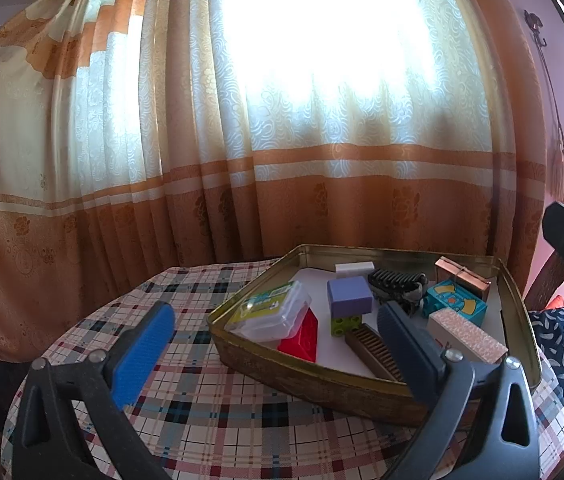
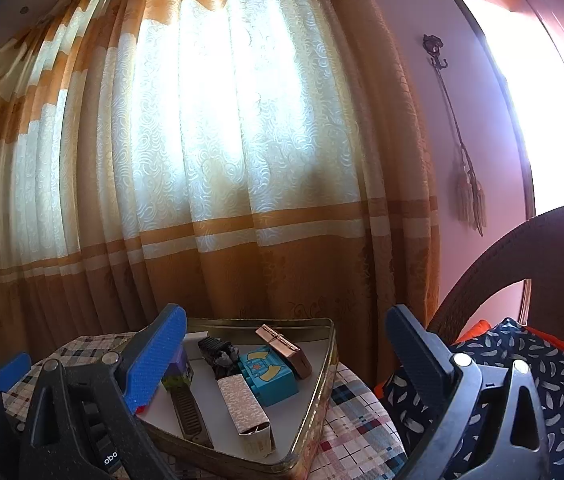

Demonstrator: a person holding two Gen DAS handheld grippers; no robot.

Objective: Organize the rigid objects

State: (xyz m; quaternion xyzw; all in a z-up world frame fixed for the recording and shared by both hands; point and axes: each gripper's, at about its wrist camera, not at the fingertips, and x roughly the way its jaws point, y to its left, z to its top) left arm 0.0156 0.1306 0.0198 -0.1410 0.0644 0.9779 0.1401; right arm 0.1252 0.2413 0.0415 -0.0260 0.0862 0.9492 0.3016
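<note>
Two hand-held grippers hover with fingers spread wide and nothing between them above a table covered in a checked cloth (image 1: 186,396), where a shallow gold metal tin (image 1: 314,380) already holds the rigid objects being organized. The left gripper (image 1: 278,344) hangs over the tin's near rim; the right gripper (image 2: 286,354) looks down on the same tin from its other side.

Inside the tin, a clear plastic case (image 1: 270,312) leans on a red brick (image 1: 302,338) at the left corner. A purple block (image 1: 349,298) sits on a green studded brick (image 1: 346,324), beside a brown comb (image 1: 374,350). Farther back lie a white block (image 1: 354,267) and a black ribbed item (image 1: 396,282), its identity unclear. To the right stand a teal printed block (image 1: 456,302), a copper-coloured box (image 1: 462,278) and a pale patterned carton (image 1: 468,338).

All appear light and stiff. The bricks and blocks offer flat, parallel faces, and a pinch across their short sides looks safest. The carton is probably thin card and may dent under a hard squeeze; its long flat faces seem the better hold. The clear case looks smooth and could slip from its tilted perch. The comb, lying flat on the tin floor, would likely need pinching across its narrow spine.
</note>
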